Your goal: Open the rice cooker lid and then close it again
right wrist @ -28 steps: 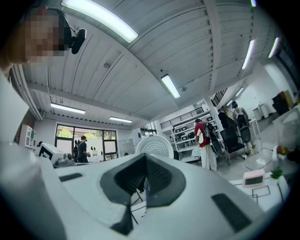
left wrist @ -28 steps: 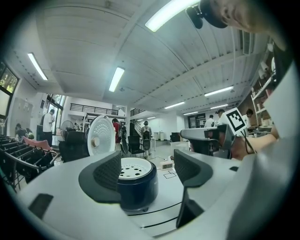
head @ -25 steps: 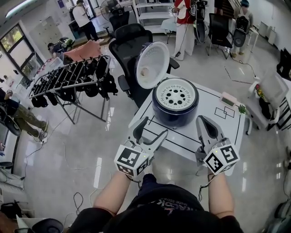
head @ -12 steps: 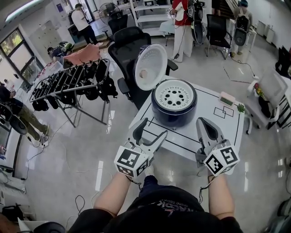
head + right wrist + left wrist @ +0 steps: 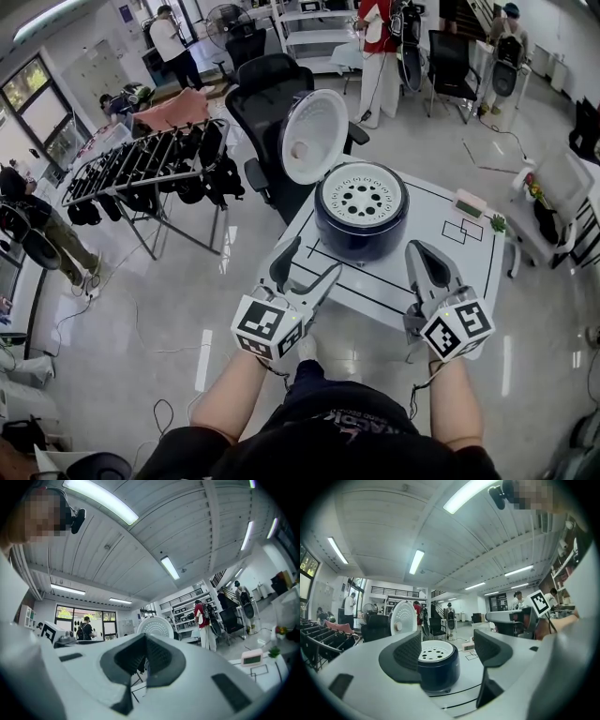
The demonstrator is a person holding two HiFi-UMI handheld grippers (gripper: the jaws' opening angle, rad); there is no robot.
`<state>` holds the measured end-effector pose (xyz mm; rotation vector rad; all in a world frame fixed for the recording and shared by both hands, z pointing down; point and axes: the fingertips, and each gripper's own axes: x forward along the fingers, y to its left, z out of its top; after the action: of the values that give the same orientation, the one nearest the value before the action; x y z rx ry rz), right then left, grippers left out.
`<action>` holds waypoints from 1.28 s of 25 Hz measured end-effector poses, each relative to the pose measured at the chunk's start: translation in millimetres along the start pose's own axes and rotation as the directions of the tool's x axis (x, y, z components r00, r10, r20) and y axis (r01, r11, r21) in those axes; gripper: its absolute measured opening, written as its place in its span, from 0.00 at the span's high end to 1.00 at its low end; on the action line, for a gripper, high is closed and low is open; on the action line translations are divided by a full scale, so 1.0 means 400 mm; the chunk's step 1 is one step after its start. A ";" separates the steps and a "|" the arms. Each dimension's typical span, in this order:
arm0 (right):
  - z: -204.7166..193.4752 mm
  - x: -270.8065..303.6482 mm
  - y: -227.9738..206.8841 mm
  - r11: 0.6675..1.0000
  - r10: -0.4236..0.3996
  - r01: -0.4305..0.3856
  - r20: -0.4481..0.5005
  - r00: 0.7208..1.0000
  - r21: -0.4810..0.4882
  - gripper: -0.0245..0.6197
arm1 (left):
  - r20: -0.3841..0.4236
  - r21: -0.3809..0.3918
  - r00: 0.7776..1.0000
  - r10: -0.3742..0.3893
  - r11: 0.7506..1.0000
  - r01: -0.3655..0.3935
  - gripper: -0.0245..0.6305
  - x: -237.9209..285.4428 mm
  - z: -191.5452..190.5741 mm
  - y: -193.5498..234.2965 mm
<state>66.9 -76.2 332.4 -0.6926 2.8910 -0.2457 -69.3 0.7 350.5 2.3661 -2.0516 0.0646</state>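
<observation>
A dark blue rice cooker point(image 5: 361, 225) stands on the white table point(image 5: 427, 267) with its round white lid point(image 5: 311, 136) swung up and back, baring the perforated inner plate point(image 5: 362, 198). My left gripper point(image 5: 307, 263) hovers at the table's near left edge, open and empty; in the left gripper view the rice cooker point(image 5: 437, 667) shows between its spread jaws. My right gripper point(image 5: 424, 259) is near the table's front right, shut with nothing in it. In the right gripper view the raised lid point(image 5: 155, 625) peeks over the closed jaws.
A small white clock-like device point(image 5: 469, 202) and a bit of greenery point(image 5: 499, 225) sit at the table's far right. A black office chair point(image 5: 267, 94) stands right behind the cooker, a clothes rack point(image 5: 141, 159) to the left. People stand in the background.
My left gripper has drifted slightly left and tilted a little. The right gripper, the cooker and its raised lid are as before.
</observation>
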 end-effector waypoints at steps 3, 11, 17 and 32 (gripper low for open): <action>0.004 0.009 0.004 1.000 0.005 -0.005 0.003 1.000 -0.001 0.96 | 0.001 -0.004 1.000 0.012 1.000 -0.012 0.44 -0.003 0.003 0.017; -0.008 0.045 -0.002 1.000 0.010 -0.010 -0.002 1.000 0.004 0.96 | 0.009 -0.007 0.999 0.051 0.999 -0.051 0.44 0.001 0.011 0.082; -0.018 0.109 -0.033 1.000 -0.010 0.010 -0.008 1.000 0.003 0.96 | 0.025 -0.018 0.998 0.063 0.998 -0.062 0.44 0.047 0.020 0.163; -0.013 0.357 -0.100 0.997 -0.074 0.074 -0.002 0.997 0.003 0.96 | 0.048 -0.038 0.995 0.089 0.995 -0.088 0.45 0.178 0.067 0.470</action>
<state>-42.6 -176.4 328.9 -0.8002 2.8696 -0.2597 -244.6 -97.2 322.8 2.2786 -2.1601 -0.0303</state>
